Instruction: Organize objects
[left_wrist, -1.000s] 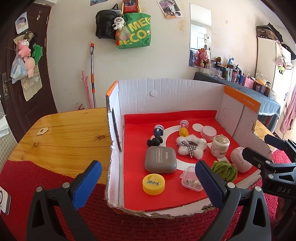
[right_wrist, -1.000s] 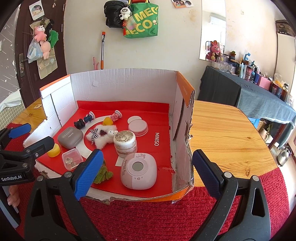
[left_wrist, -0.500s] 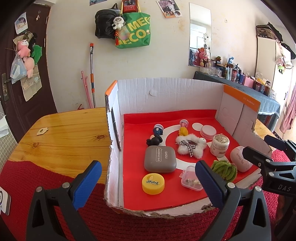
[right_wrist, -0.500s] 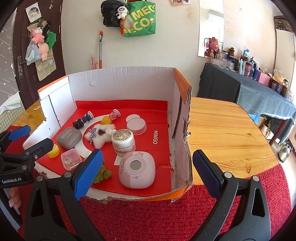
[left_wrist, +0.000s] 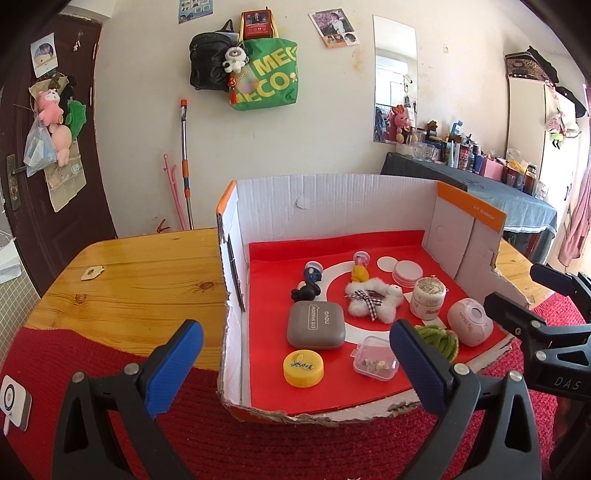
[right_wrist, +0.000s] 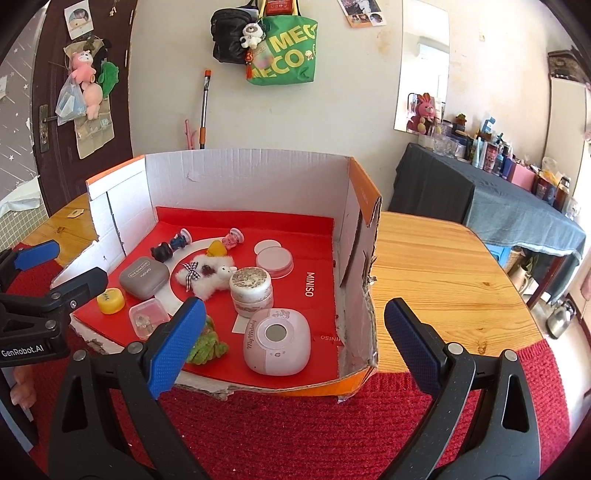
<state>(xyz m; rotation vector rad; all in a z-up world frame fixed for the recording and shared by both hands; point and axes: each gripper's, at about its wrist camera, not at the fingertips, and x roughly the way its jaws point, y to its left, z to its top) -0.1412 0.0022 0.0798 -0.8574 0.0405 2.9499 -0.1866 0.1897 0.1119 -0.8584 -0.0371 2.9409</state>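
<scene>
The left tongs (left_wrist: 295, 363) are hovering released, blue pads wide apart and gripping nothing, over the red woven mat (left_wrist: 258, 443) in front of the near-left corner of the cardboard box (left_wrist: 332, 206). The box is sitting on the wooden counter (left_wrist: 140, 273), its near wall cut low and torn, its floor lined in red.

Inside the box, from left to right:
- A yellow round tin (left_wrist: 303, 364) is lying near the front edge.
- A grey eyeshadow case (left_wrist: 316, 325) is lying just behind the tin.
- A black figurine (left_wrist: 306, 292) and a blue figurine (left_wrist: 313, 270) are lying behind the case.
- A clear plastic case (left_wrist: 375, 362) is sitting near the front edge.
- A white plush toy (left_wrist: 373, 300) with a checked bow is lying at the centre, with a small yellow figure (left_wrist: 359, 274) behind it.
- A green fuzzy item (left_wrist: 439, 338) is lying at the front, partly hidden behind the left tongs' right pad.
- A cream jar (left_wrist: 427, 297) is standing upright.
- A pink rounded device (right_wrist: 277, 341) is lying at the front right, just beside the jar.

The right tongs (right_wrist: 291, 349) are hovering released and gripping nothing, in front of the box's near-right corner.
</scene>
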